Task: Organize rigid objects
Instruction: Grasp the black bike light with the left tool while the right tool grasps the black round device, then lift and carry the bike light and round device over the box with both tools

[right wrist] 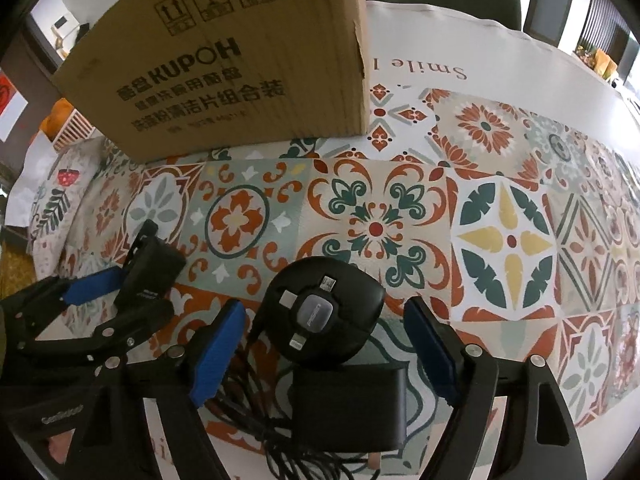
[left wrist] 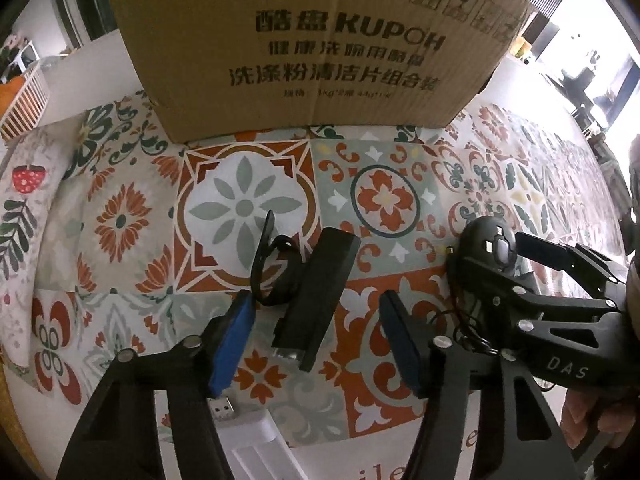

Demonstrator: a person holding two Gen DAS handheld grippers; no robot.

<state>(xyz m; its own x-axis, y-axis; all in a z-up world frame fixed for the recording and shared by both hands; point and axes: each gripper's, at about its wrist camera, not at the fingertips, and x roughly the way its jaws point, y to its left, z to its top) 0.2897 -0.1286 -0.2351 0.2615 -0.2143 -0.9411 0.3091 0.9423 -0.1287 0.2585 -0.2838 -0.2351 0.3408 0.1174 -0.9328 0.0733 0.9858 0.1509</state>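
In the left wrist view a long black rectangular device (left wrist: 316, 300) with a strap (left wrist: 276, 264) lies on the patterned tablecloth between the open jaws of my left gripper (left wrist: 316, 344). The right gripper (left wrist: 560, 300) reaches in from the right beside a round black cable reel (left wrist: 488, 248). In the right wrist view the round black cable reel (right wrist: 324, 312) sits on a black rectangular adapter (right wrist: 348, 404), with black cables (right wrist: 256, 412) beneath, between the open jaws of my right gripper (right wrist: 324, 356). The left gripper (right wrist: 92, 292) and the black device (right wrist: 152, 272) are at the left.
A large brown KUPOH cardboard box (left wrist: 304, 40) stands at the back of the table, also seen in the right wrist view (right wrist: 224, 68). A white object with a USB plug (left wrist: 240, 420) lies under the left gripper. A strawberry-print cloth (left wrist: 28, 184) is at the left.
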